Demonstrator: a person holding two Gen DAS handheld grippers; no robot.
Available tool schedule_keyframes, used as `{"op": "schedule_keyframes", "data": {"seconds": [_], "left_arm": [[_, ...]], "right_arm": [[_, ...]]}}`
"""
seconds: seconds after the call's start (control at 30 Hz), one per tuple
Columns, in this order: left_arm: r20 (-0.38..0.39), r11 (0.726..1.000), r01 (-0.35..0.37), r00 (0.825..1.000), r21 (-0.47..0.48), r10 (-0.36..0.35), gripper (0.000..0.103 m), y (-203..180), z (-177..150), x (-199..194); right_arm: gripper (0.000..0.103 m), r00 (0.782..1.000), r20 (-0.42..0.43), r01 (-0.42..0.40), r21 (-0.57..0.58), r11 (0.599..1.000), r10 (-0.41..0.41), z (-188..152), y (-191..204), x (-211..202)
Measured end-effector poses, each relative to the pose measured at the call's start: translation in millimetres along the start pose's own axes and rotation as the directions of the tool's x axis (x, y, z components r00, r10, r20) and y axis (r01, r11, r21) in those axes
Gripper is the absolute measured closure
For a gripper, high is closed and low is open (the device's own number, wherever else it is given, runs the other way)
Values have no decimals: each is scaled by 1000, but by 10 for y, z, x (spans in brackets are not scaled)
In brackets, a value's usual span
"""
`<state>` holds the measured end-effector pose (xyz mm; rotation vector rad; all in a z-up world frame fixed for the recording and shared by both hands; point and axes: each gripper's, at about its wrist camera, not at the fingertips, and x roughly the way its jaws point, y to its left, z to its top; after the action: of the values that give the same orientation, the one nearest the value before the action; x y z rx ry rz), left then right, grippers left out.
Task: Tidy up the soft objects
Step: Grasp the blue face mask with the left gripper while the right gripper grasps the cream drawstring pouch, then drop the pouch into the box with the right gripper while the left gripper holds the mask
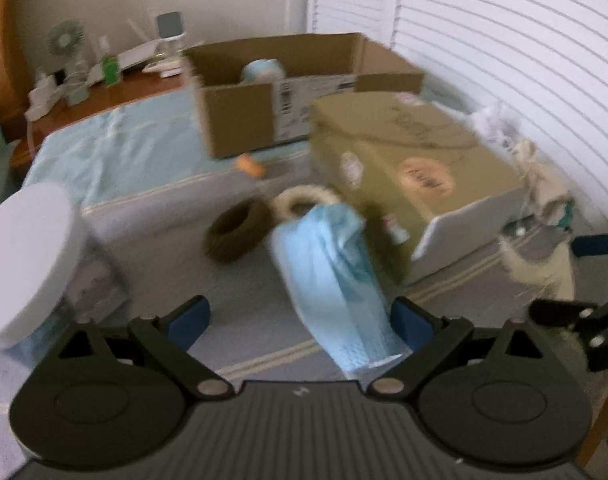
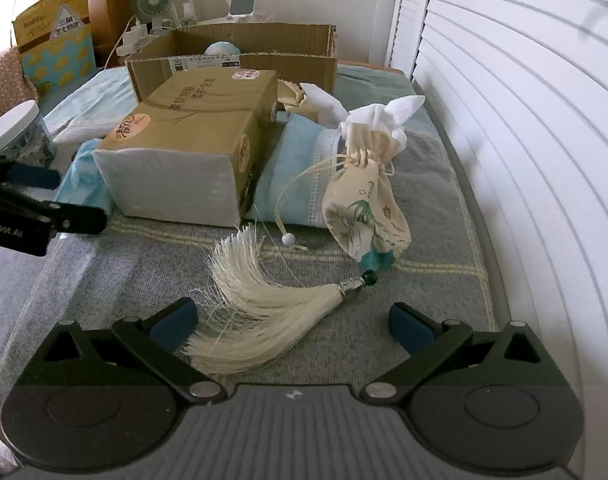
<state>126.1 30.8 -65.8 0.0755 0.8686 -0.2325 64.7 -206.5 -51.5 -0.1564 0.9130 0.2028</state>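
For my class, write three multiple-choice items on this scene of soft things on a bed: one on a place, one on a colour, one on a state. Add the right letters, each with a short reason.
1. Where does the cream tassel lie?
A. inside the open cardboard box
B. on the grey blanket, between the right gripper's fingers
C. on top of the tissue pack

2. What colour is the face mask in front of the left gripper?
A. light blue
B. red
C. black

3. How is the right gripper?
A. shut on the drawstring pouch
B. shut on the tassel
C. open, holding nothing

Answers: 1 B, the tassel fans out on the blanket between the blue pads. 2 A, its cloth is pale blue. 3 C, the fingers stand wide apart.
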Motion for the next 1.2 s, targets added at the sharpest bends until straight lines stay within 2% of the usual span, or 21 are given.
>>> {"op": "schedule_keyframes", "data": {"seconds": [0.1,0.27,0.37,0.5,0.63,0.8,0.9,1.03,1.13,1.2], "left_arm": [[0,1000,-17,1000,-10,17,6,84,-43,-67],[36,1000,13,999,-13,-12,8,70,-32,-134],[49,1000,26,998,-10,-25,12,27,11,-120],[57,999,38,998,-10,-38,21,9,39,-104],[53,999,51,997,-11,-50,26,8,38,-75],[42,998,55,998,-8,-55,35,13,40,-27],[42,999,52,998,2,-52,37,5,49,-14],[39,998,60,997,14,-61,43,-10,77,-2],[38,997,69,997,27,-70,49,-30,88,2],[39,997,72,997,33,-73,52,-39,88,-3]], "right_arm": [[0,1000,0,3,3,1000,-3,-8,0,-5],[0,1000,-6,23,15,1000,-23,-3,3,-34],[0,999,43,15,21,1000,-16,17,-33,-128],[0,993,115,8,49,999,-14,143,-136,-248],[2,988,155,-3,86,996,-11,292,-294,-233],[13,990,142,-12,133,991,-7,416,-465,-57],[17,992,129,-12,160,987,-9,419,-511,29],[18,994,113,-19,183,983,-1,377,-572,84],[25,996,92,-39,205,978,20,335,-616,135],[33,996,86,-55,217,975,37,314,-624,151]]}}
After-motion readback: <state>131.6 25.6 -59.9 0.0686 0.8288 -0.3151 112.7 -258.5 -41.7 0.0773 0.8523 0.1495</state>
